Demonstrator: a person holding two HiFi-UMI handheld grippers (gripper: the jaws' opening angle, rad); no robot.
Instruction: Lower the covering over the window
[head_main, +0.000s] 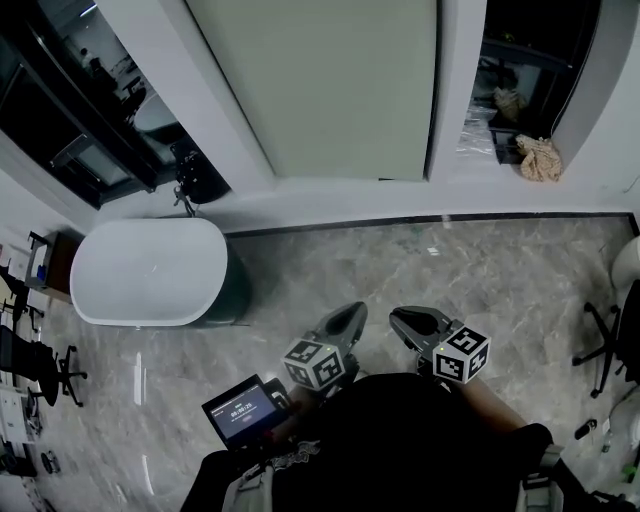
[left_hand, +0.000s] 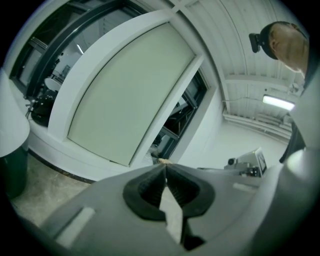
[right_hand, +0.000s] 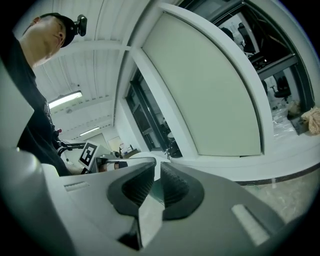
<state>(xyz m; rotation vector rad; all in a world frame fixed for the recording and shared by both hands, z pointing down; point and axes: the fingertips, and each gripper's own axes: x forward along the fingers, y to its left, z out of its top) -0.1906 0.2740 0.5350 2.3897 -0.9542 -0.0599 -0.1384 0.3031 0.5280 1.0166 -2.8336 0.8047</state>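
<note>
since the pale greenish roller shade (head_main: 320, 90) at upper centre already hangs fully down, we judge the lowering finished; our left gripper (head_main: 347, 318) is closed empty, our right gripper (head_main: 408, 320) barely parted and empty, so only withdrawal remains.

The covering (head_main: 320, 90) hangs straight ahead of both pairs of jaws, beyond a strip of floor (head_main: 450, 270). The left gripper (head_main: 356, 311) and right gripper (head_main: 397, 316) sit side by side, near each other. The bathtub (head_main: 150, 270) stands ahead and left of the left jaws. A cloth bundle (head_main: 540, 158) lies ahead and right of the right jaws, on the next window's ledge. A screen (head_main: 245, 410) sits behind and left of the left jaws.
</note>
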